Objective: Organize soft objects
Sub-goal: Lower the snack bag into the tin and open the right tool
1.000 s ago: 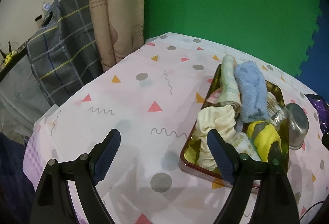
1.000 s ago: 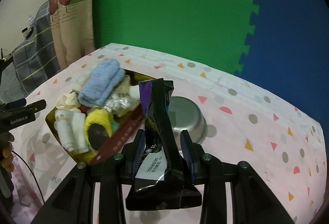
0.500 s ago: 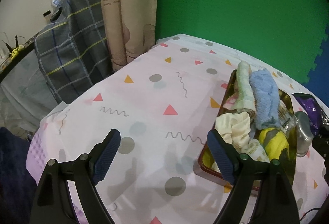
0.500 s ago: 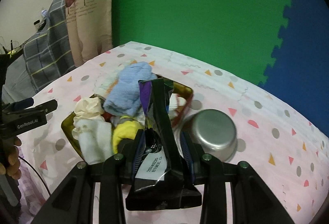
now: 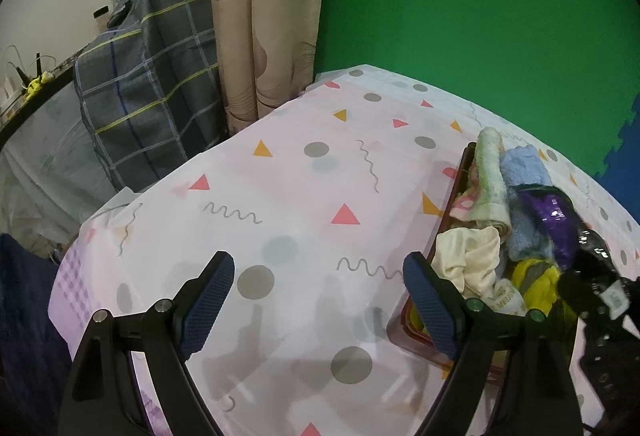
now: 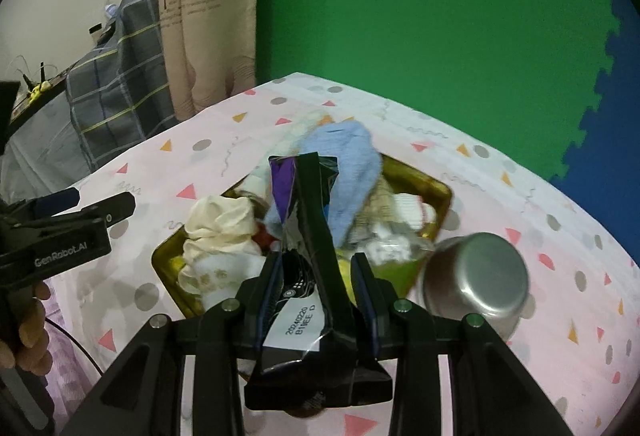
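**Two hand-held grippers, one pouch: black-and-purple packet carried over the tray**

Two hand-held grippers worked above the patterned counter (image 5: 304,196) as the sorting of soft objects went on. The right hand-held gripper (image 6: 316,284) stood narrowed on a glossy black-and-purple pouch (image 6: 308,220), its blue pads pressing the packet's lower half just above a white date label, the crimped top pointing away from the camera.

Compared with a second earlier, the pouch had travelled sideways: then it hung over the steel bowl (image 6: 476,276) beside the tray; now it sat above the gold tray (image 6: 424,188) itself, with the bowl off to the tray's right. In the left wrist view the same pouch (image 5: 548,220) had come into sight over the tray's far side, where only its tip showed before.

Inside the tray lay a blue towel (image 6: 348,164), a cream cloth (image 6: 220,224), a yellow item (image 5: 536,280) and a pale green rolled towel (image 5: 492,164), heaped together. The left hand-held gripper (image 5: 320,300) hung wide and empty over bare cloth just left of the tray, little changed in place.

The shift suggested the pouch was headed for the tray's pile; it had not yet been released, and whether it touched the textiles below could not be told.
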Motion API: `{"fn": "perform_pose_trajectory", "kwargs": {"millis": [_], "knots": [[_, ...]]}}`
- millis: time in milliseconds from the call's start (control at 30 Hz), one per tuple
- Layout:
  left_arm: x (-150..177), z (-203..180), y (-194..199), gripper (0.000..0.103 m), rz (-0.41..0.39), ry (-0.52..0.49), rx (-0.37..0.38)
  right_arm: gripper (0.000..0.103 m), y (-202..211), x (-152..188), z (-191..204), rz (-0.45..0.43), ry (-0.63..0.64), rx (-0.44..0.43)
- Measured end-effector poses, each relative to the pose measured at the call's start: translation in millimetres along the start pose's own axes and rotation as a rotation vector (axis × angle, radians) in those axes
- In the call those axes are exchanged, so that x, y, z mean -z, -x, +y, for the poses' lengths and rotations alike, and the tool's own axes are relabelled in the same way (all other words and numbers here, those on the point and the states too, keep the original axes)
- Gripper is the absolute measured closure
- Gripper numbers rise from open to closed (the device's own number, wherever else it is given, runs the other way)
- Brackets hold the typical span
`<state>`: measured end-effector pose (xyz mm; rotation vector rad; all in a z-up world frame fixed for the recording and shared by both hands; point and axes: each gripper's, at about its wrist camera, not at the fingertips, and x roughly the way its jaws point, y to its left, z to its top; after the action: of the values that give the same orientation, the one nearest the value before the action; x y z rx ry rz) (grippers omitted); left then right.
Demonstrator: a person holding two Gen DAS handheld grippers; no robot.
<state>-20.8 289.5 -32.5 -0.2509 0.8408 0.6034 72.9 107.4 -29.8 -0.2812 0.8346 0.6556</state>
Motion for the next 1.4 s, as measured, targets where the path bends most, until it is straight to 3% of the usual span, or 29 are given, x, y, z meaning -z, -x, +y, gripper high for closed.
{"fn": "perform_pose_trajectory", "kwargs": {"millis": [667,800,1400], "knots": [[2,-6,2,0.019,-0.005,-0.024,0.006,0.063,-30,3,15,0.046,0.016,-0.002],[2,-8,3,0.019,-0.012,-0.033,0.006,0.049,-24,3,13,0.028,0.006,0.011],[2,-17,10,0.018,-0.030,-0.060,0.005,0.040,31,23,11,-0.035,-0.039,0.040]]}}
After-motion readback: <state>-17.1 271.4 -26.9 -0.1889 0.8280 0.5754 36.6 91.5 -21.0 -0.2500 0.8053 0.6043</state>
